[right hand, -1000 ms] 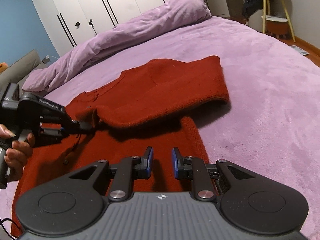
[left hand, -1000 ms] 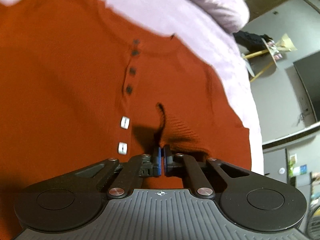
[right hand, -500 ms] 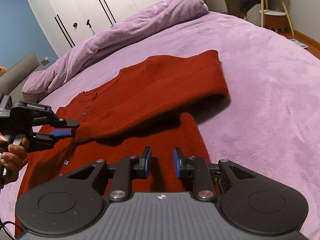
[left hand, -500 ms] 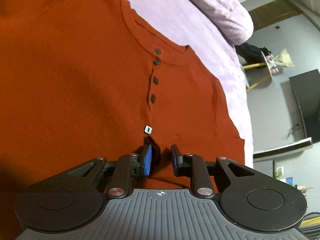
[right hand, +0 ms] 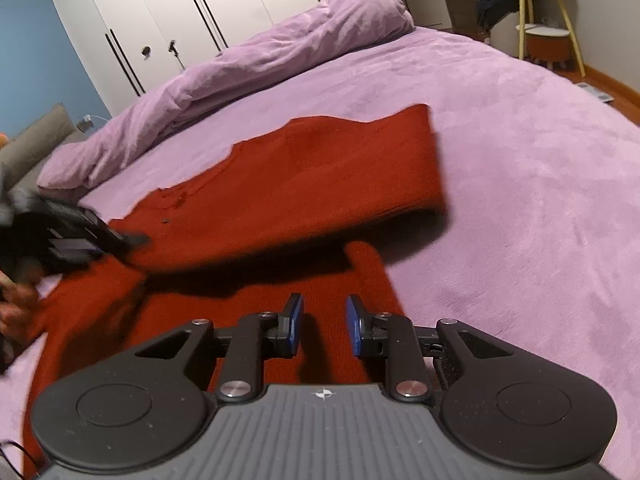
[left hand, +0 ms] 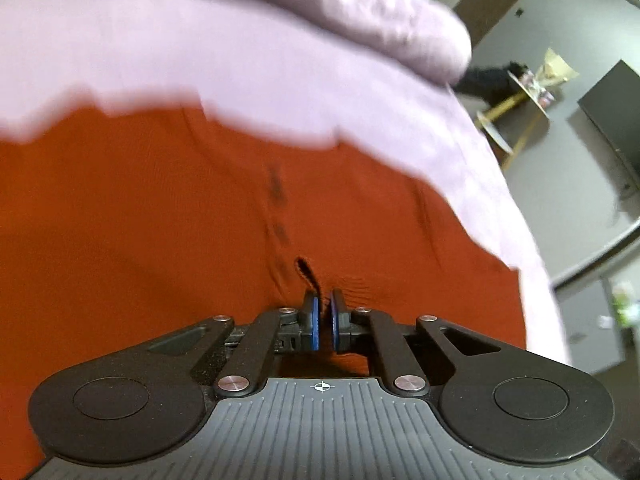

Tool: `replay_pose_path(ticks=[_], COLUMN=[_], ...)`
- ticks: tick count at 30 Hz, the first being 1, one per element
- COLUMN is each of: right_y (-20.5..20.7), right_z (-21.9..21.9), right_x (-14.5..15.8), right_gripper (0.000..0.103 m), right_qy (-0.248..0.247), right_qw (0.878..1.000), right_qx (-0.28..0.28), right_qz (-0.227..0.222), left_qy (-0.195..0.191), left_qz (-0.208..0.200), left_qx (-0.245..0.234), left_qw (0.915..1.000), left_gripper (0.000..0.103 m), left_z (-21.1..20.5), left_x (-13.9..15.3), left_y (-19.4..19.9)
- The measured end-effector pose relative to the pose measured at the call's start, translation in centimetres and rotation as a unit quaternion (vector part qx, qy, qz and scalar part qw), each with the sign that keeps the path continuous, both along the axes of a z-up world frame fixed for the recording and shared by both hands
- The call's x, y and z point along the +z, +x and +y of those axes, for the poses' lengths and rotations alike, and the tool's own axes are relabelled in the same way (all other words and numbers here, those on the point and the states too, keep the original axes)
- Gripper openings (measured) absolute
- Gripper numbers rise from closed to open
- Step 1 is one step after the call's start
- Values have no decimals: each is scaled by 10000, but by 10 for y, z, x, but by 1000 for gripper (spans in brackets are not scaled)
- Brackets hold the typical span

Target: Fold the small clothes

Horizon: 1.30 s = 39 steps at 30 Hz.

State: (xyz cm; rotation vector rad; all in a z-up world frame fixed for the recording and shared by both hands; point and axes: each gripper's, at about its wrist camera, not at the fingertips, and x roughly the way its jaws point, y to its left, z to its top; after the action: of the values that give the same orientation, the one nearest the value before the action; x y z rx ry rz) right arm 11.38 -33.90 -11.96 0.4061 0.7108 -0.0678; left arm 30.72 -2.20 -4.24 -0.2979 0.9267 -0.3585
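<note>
Red sweater half-folded on the purple bed

At left, the left gripper (left hand: pixel 322 314) is clenched on a fold of the red sweater (right hand: pixel 304 184) near its button placket (left hand: pixel 280 216); the view is blurred. To the right, the right gripper (right hand: pixel 322 330) hangs unclenched over the sweater's lower edge, holding nothing, on the purple bedspread (right hand: pixel 520 184).

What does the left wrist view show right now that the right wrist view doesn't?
Only the left wrist view shows the left tool nearly shut on a pinch of the red sweater by its blurred button placket.

Only the right wrist view shows the right tool open above the sweater's lower part, the folded-over sleeve and the white wardrobe.

Both show the purple bedspread.
</note>
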Motion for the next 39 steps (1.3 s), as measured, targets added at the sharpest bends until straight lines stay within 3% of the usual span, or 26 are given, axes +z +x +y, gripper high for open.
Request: replay_pose_path(ticks=[2, 4, 6, 7, 11, 14, 17, 19, 22, 23, 24, 28, 32, 35, 37, 39], right_y=[1, 3, 5, 7, 21, 45, 75, 94, 113, 118, 121, 118, 114, 102, 90, 83], right_z=[-5, -7, -7, -7, -10, -8, -12, -9, 2, 5, 7, 11, 26, 23, 14, 6], right_x=[-1, 0, 2, 4, 13, 19, 13, 5, 0, 0, 0, 3, -2, 12, 26, 38], right_gripper=[20, 20, 20, 20, 21, 26, 37, 37, 30, 14, 6, 6, 6, 15, 19, 34], right_qy=[-30, -25, -30, -3, 542, 909, 1340, 1431, 1172, 1056, 898, 7, -632, -315, 21, 43], right_qw=[10000, 9999, 10000, 10000, 9983, 9955, 9908, 9894, 9926, 9939, 9953, 9981, 9977, 9992, 9985, 9968], right_qx=[-84, -100, -66, -46, 113, 123, -107, -243, -296, -313, -353, -594, -236, 212, 360, 254], right_qz=[29, 51, 42, 24, -193, -256, -135, 22, -84, -88, -97, -185, -46, -109, -412, -758], left_qy=[795, 1585, 2106, 2172, 1539, 1152, 1112, 1130, 1038, 1029, 1064, 1511, 2147, 2358, 2367, 2327], left_qz=[-532, -809, -879, -834, -476, -400, -439, -496, -624, -738, -847, -1143, -1062, -934, -876, -855], left_qx=[123, 217, 375, 464, 782, 891, 811, 759, 725, 694, 668, 490, 295, 180, 123, 91], left_qw=[9953, 9838, 9729, 9715, 9838, 9885, 9895, 9894, 9900, 9895, 9884, 9807, 9704, 9671, 9675, 9687], left_gripper=[7, 7, 8, 8, 8, 8, 8, 8, 8, 8, 8, 7, 7, 8, 8, 8], left_z=[10, 23, 40, 50, 81, 92, 95, 92, 89, 87, 84, 68, 47, 47, 52, 58], left_x=[17, 21, 18, 15, 4, 1, 3, 1, 7, 11, 14, 14, -7, -18, -20, -19], left_y=[2, 5, 8, 9, 15, 17, 18, 18, 21, 21, 22, 24, 27, 28, 28, 28])
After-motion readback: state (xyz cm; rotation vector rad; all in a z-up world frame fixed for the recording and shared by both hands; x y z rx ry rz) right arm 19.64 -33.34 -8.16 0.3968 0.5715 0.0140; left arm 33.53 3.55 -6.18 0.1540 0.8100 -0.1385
